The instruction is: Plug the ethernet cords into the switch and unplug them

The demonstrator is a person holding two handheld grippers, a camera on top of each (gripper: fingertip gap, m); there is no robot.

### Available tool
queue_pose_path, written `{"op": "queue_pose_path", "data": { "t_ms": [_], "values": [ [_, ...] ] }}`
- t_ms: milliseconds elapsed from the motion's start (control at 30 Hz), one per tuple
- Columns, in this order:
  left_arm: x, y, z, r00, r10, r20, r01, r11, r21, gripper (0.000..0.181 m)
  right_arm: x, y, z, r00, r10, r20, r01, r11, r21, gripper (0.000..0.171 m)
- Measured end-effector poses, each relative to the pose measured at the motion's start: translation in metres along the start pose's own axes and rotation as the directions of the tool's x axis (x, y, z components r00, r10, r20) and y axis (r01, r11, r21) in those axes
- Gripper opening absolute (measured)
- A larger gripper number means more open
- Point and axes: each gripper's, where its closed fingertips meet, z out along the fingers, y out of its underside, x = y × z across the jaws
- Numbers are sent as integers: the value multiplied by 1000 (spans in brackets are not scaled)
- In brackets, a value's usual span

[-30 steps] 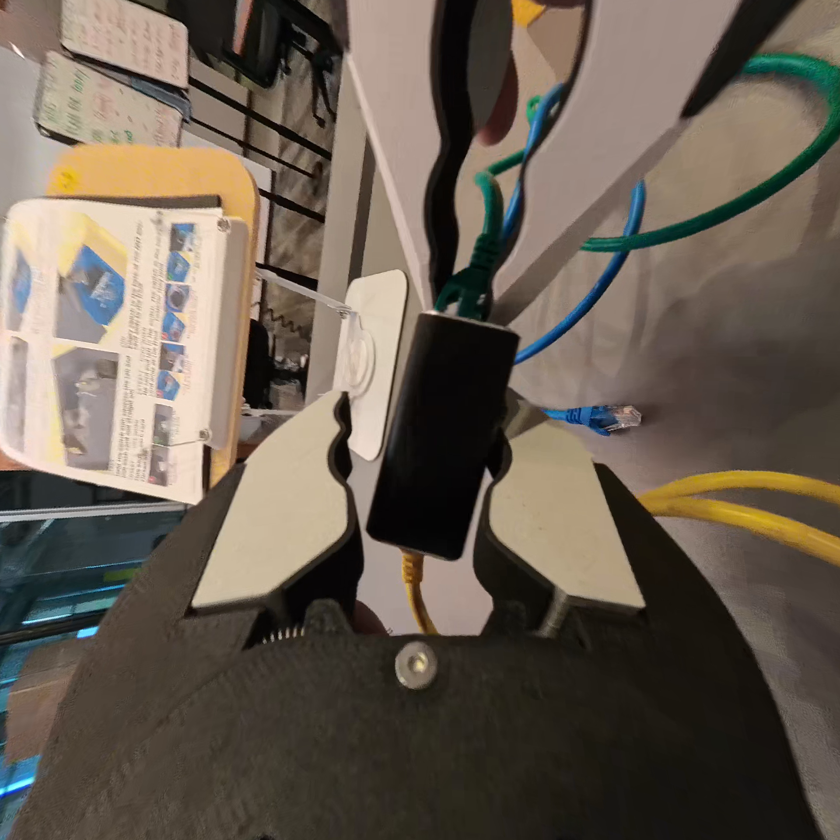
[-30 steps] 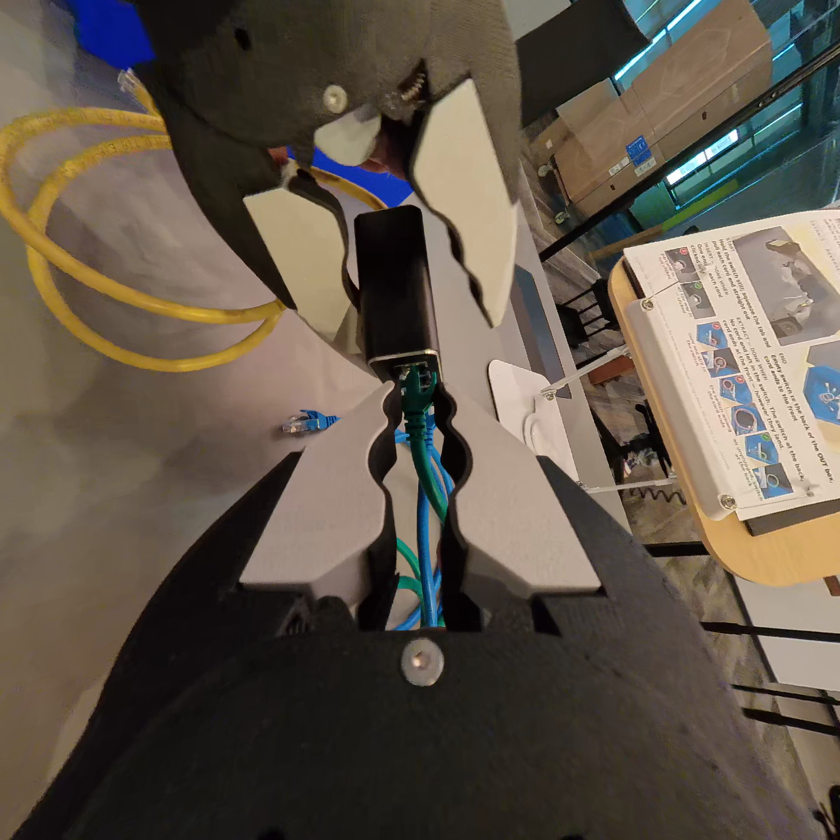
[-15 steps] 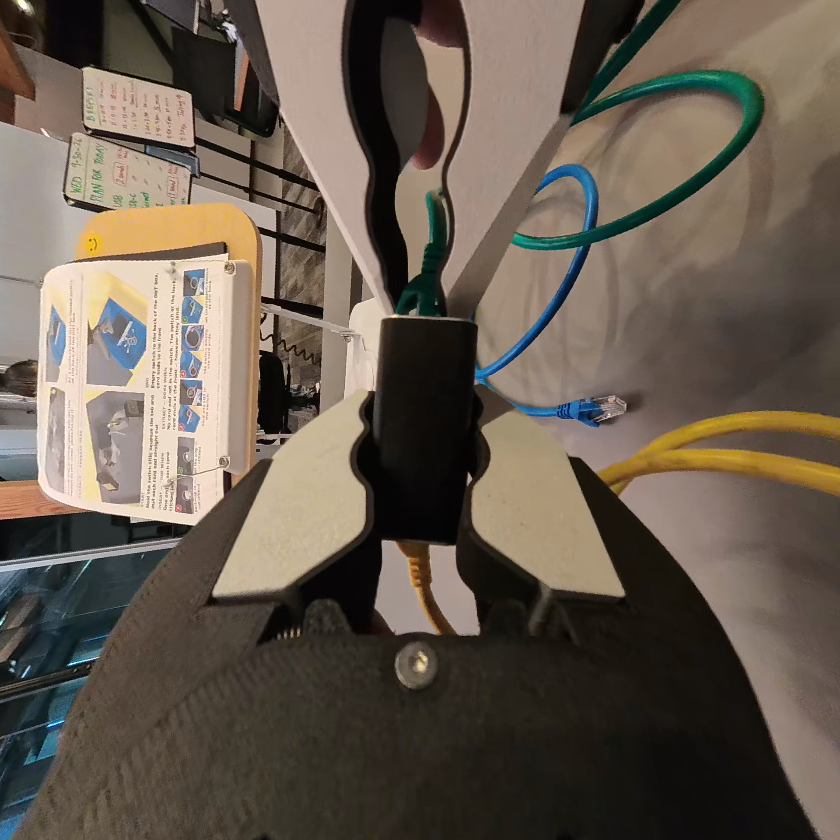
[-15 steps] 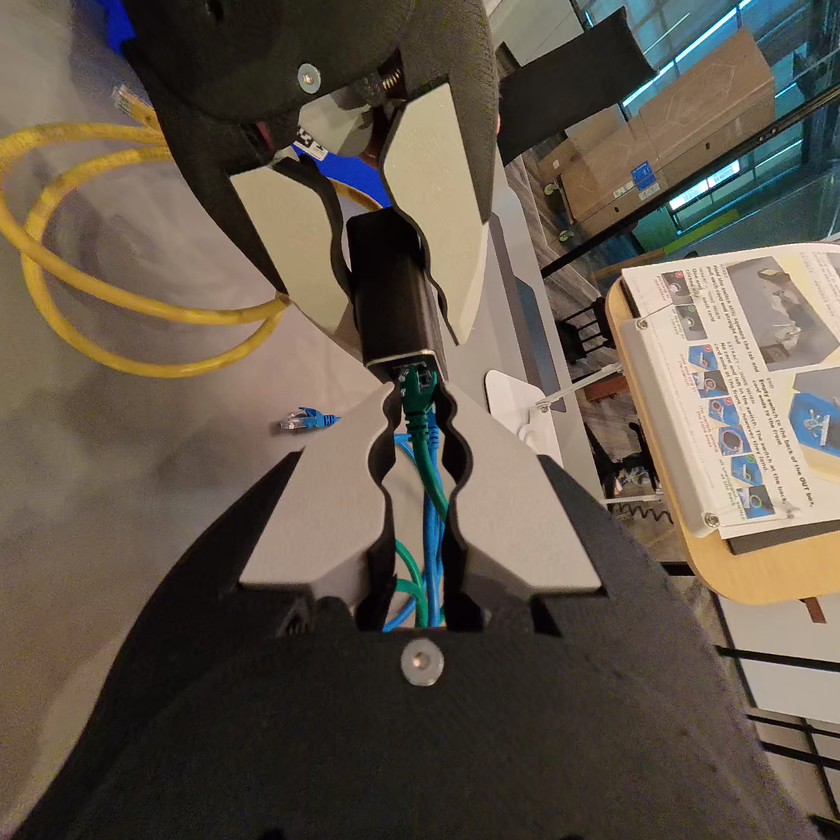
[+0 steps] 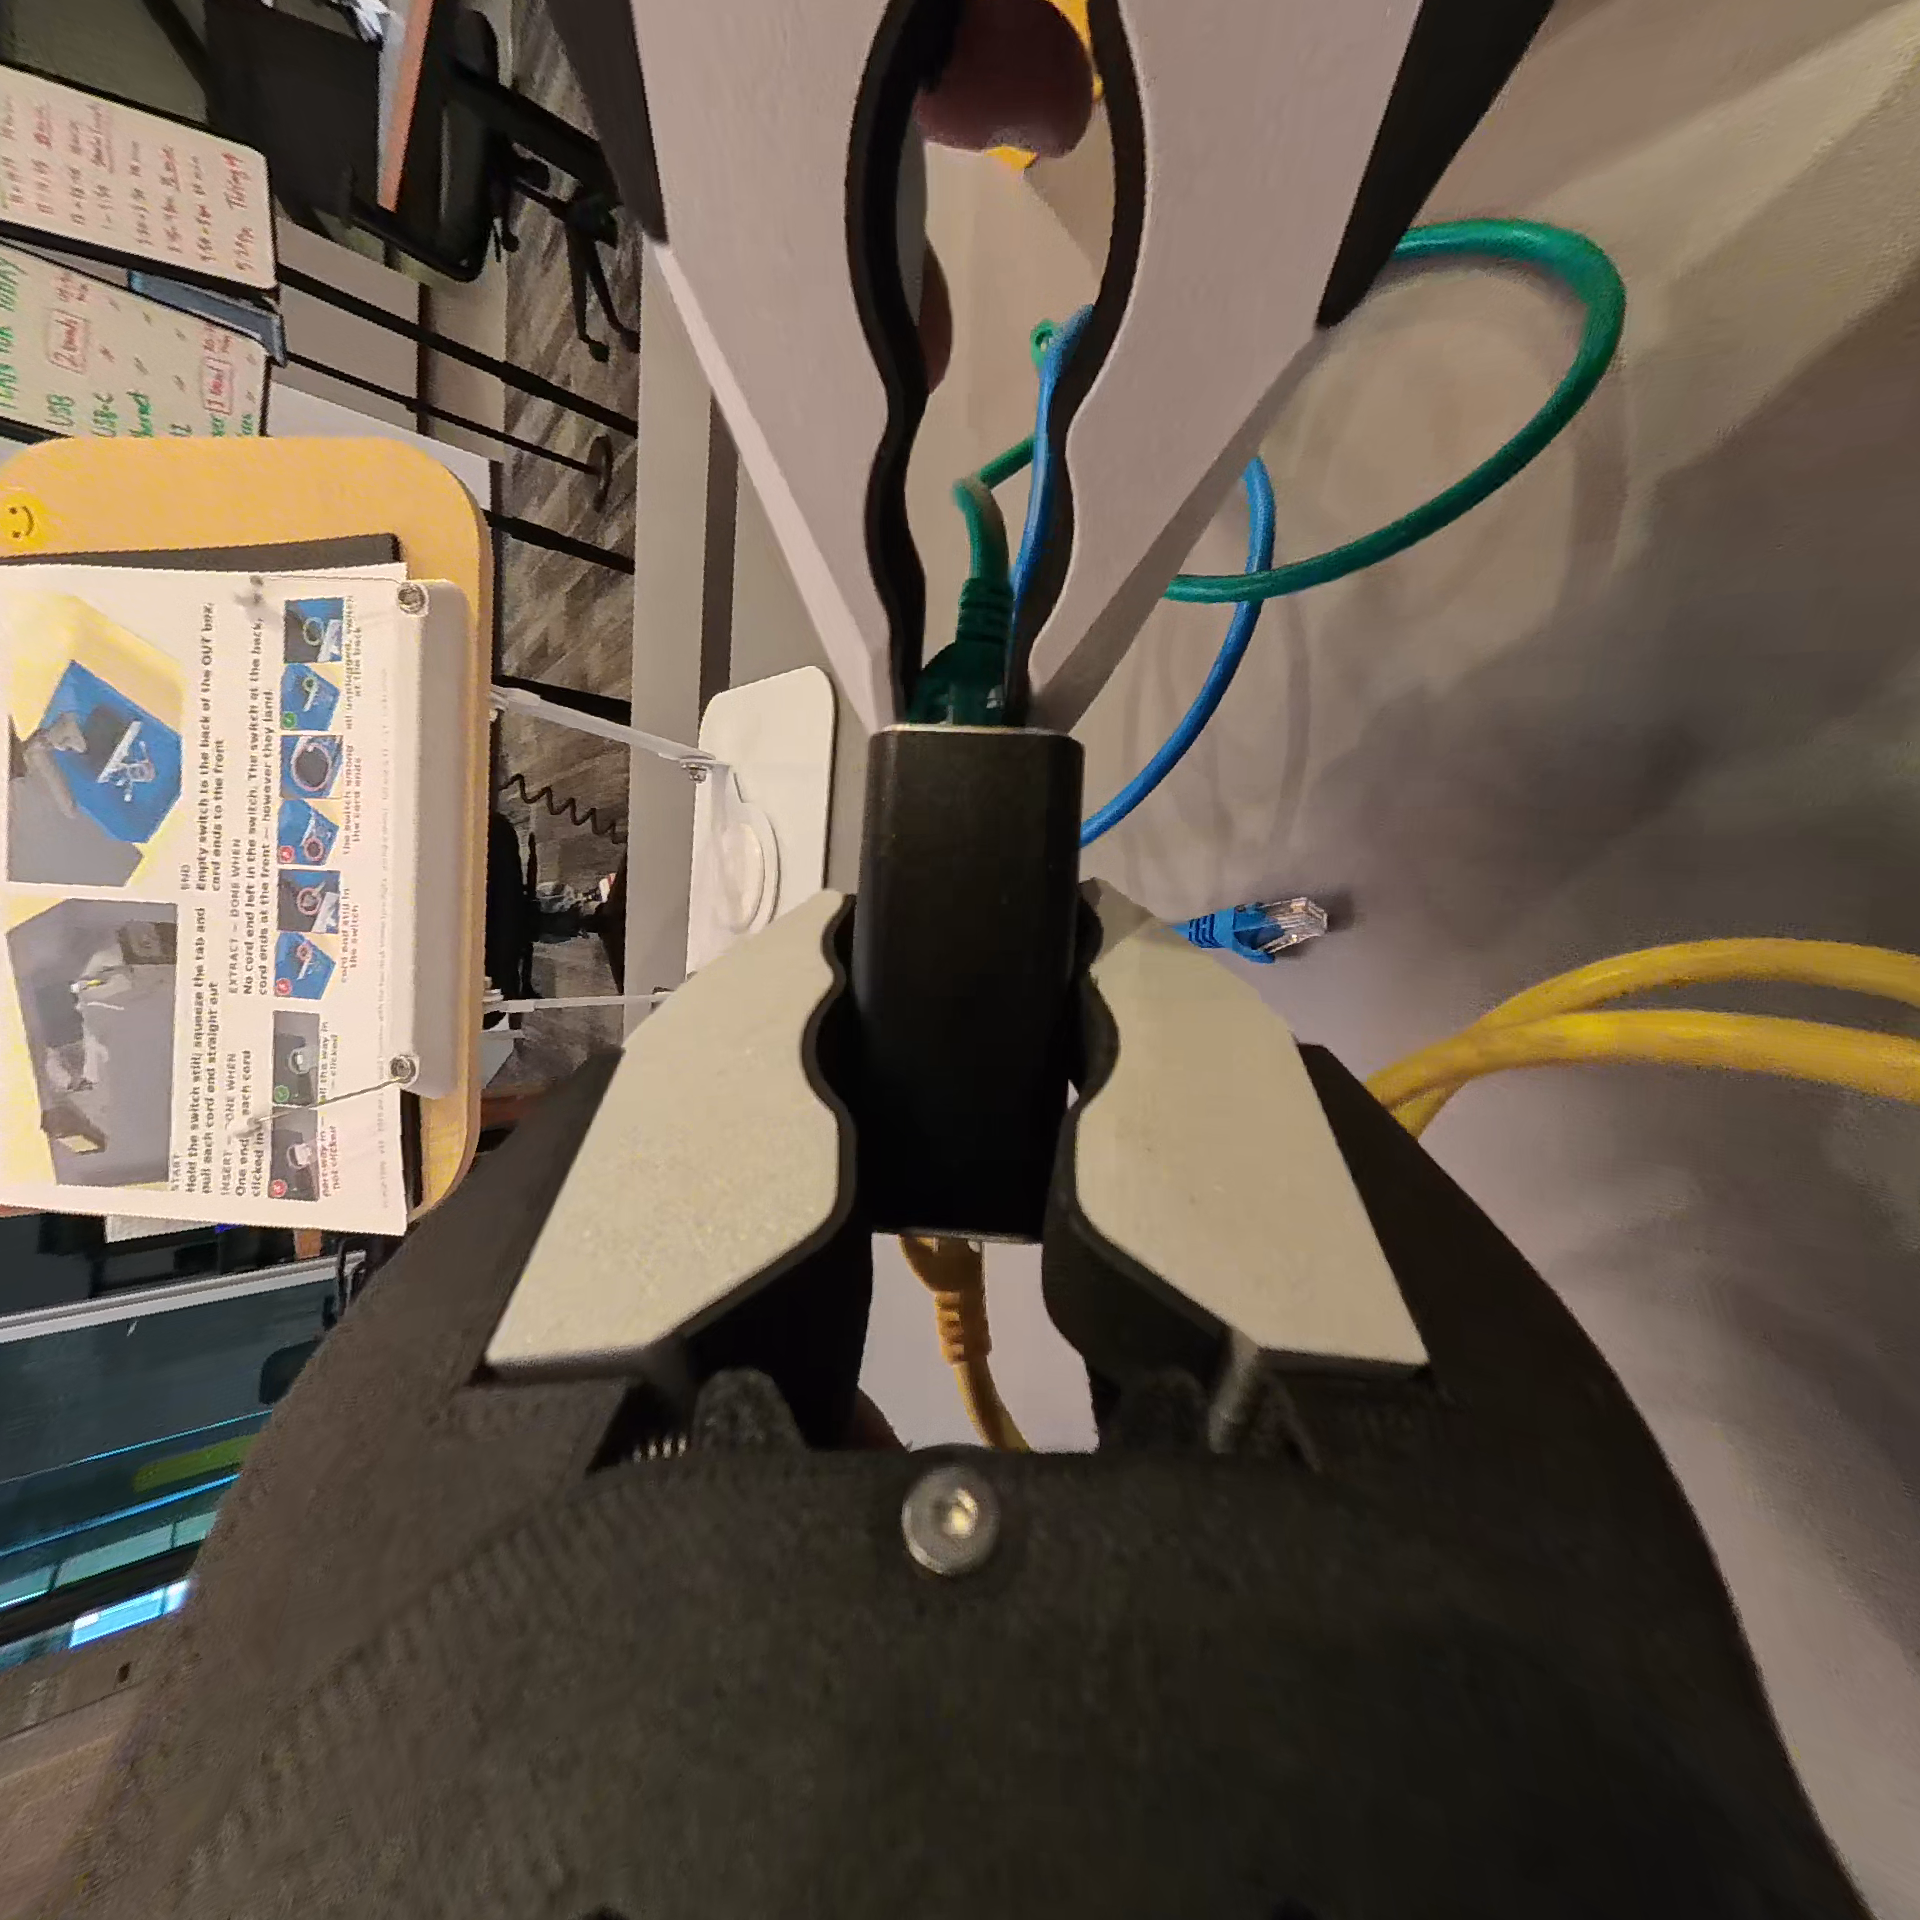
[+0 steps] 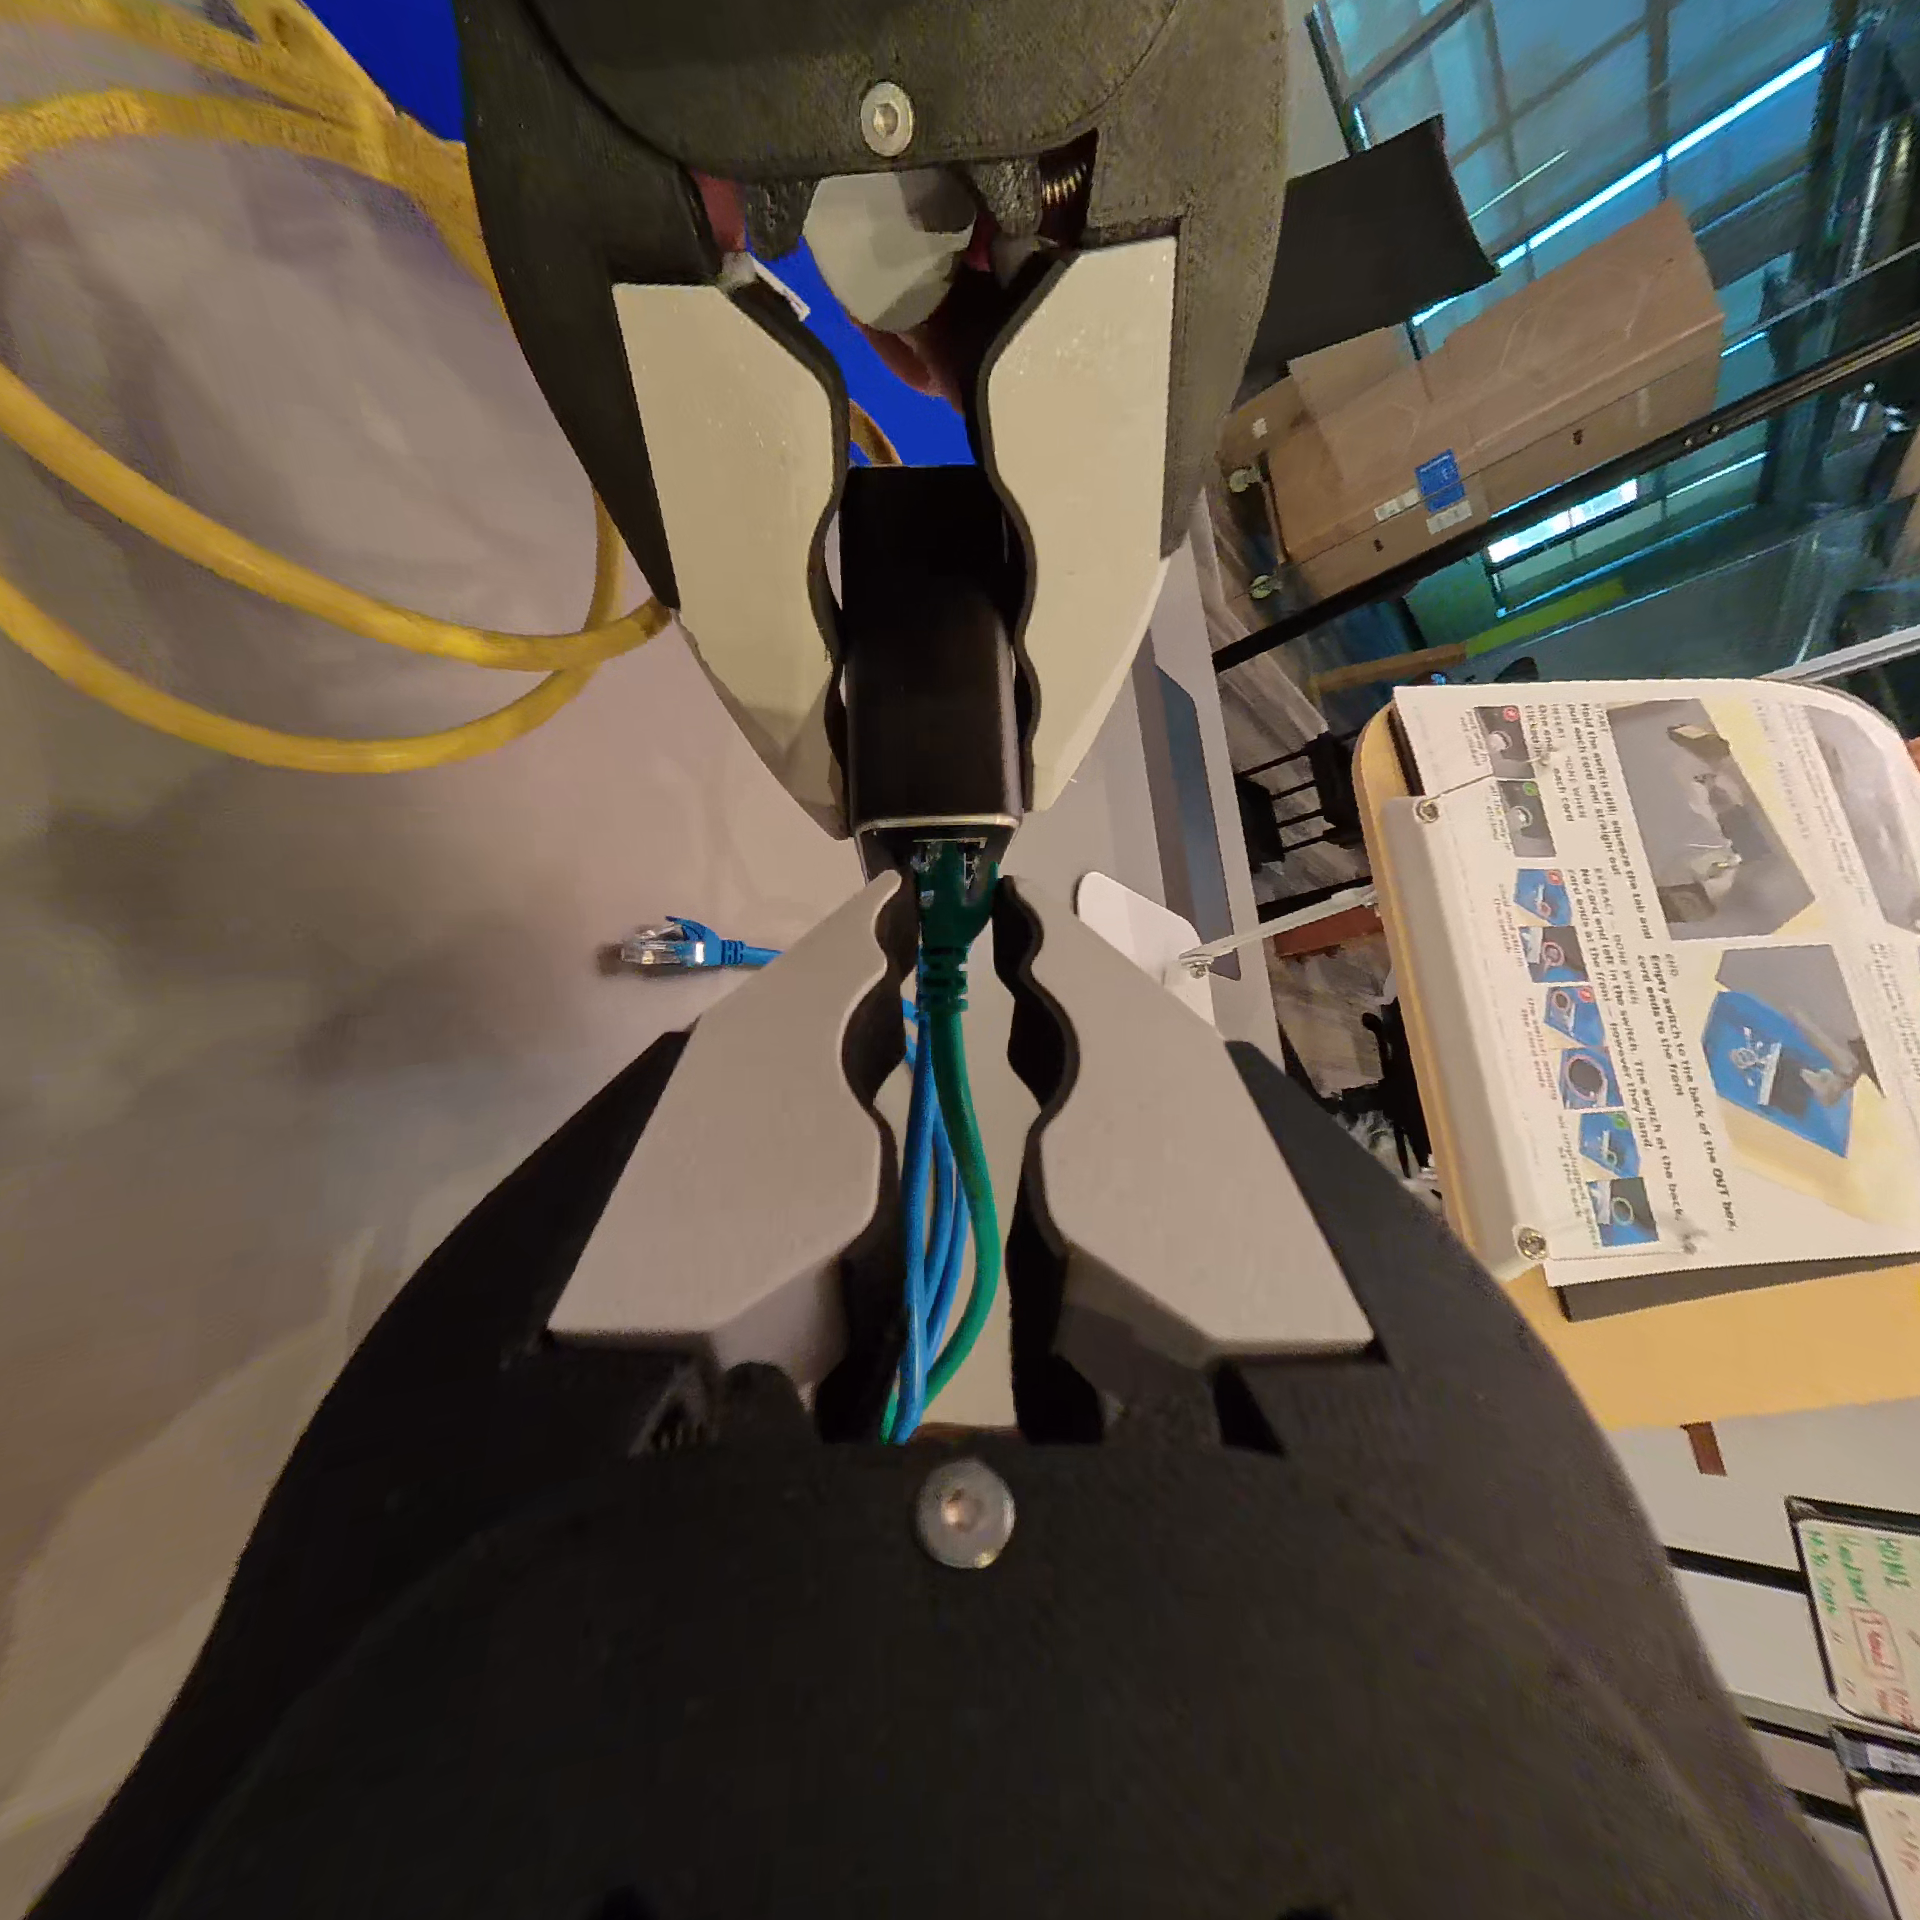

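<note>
Left wrist view shows the grey table [image 5: 1662, 727] under everything, then the left gripper [image 5: 961, 1039], clenched on the black switch [image 5: 966, 966] about its middle; a yellow cord [image 5: 1662, 1029] enters the switch's near end and loops away across the table. At the far end the green cord [image 6: 951, 925] sits plugged into a port, with the right gripper [image 6: 945, 935] spread around its plug, neither finger visibly pressing it; a slack blue cord runs between the fingers too. Smallest, the blue cord's plug [image 5: 1262, 923] lies loose on the table, just beside the switch. As a judgement, the plugging seems partly done: green and yellow look seated, this blue end is out, and pulling every cord free is yet to come. Against a second ago, the switch has swung from askew to straight along the left fingers, which have closed from loose to snug; the right gripper's fingers, then tight around the green cord, now stand wider apart.
</note>
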Motion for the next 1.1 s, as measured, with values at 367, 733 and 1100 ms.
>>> {"op": "queue_pose_path", "data": {
  "t_ms": [367, 733, 1100],
  "values": [
    [-12, 9, -11, 993, -91, -70, 91, 996, -8, 101, 5, -7, -10, 996, 92, 1, -92, 992, 89, 10],
    [-1, 12, -11, 971, -128, -203, 131, 991, 1, 104, 6, -16, -14, 997, 82, -5, -81, 989, 122, 10],
    [7, 3, -23, 705, -408, -580, 438, 894, -96, 136, -7, -27, -9, 997, -75, -24, 77, 992, 95, 10]
  ]
}}
